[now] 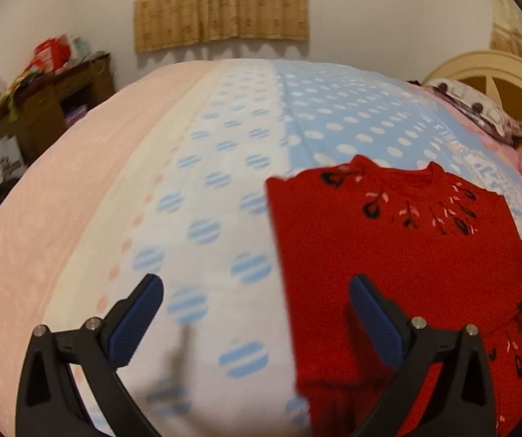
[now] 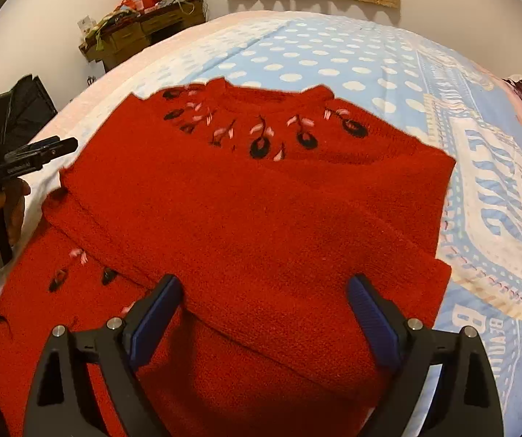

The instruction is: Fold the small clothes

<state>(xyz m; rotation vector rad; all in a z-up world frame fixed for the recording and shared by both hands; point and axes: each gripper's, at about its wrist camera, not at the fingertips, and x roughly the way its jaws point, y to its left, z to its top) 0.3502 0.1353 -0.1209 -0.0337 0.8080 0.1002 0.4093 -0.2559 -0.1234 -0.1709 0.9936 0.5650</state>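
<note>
red sweater (image 2: 261, 218) with black-pink flowers, blue white-dotted bedspread (image 2: 333, 58)

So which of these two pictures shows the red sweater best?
The right wrist view: the sweater fills the frame, neckline, flower embroidery and folded layers all visible. The left wrist view catches only part of it at the right, blurred, partly behind a claw finger.

Warm, fairly dim indoor light. Both fisheye views bulge strongly, with dark vignetted corners. The left wrist view is motion-blurred throughout; soft shadows fall on the blue polka-dot bedspread (image 1: 333, 123).
</note>
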